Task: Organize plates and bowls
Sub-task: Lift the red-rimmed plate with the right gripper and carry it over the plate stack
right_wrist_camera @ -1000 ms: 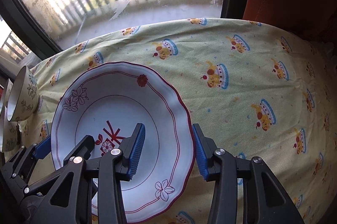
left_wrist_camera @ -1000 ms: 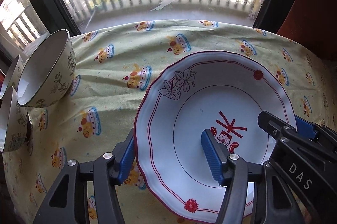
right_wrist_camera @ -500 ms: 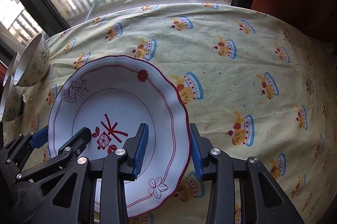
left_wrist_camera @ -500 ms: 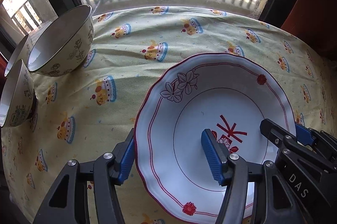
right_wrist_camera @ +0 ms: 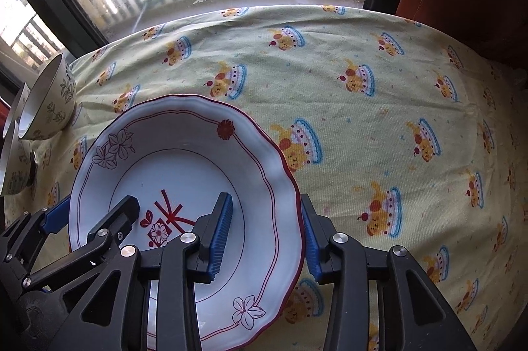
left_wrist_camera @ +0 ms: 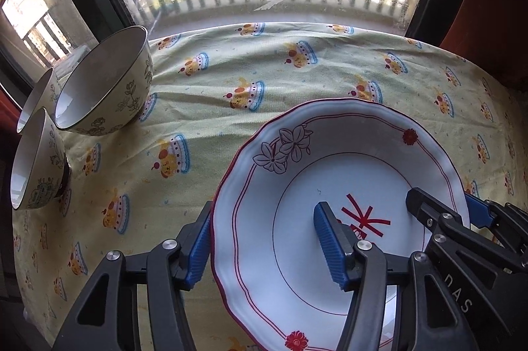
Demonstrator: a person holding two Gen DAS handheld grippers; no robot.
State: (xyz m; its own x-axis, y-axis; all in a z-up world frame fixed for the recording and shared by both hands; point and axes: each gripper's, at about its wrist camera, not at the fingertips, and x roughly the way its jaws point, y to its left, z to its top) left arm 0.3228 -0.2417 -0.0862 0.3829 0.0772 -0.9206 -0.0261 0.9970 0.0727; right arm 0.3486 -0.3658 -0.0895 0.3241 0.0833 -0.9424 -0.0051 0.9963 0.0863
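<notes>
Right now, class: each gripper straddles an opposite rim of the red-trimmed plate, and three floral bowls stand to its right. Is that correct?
One error: the floral bowls stand to the left of the plate, as the left wrist view shows. The rest holds: the left gripper and right gripper each straddle an opposite rim.

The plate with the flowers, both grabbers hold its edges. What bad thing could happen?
The plate is held only by its rim: the left gripper on one side, the right gripper on the other. The right jaws have just been opening and the left closing, so it could slip and tip onto the tablecloth. If it swings left, it might knock the bowls.
</notes>
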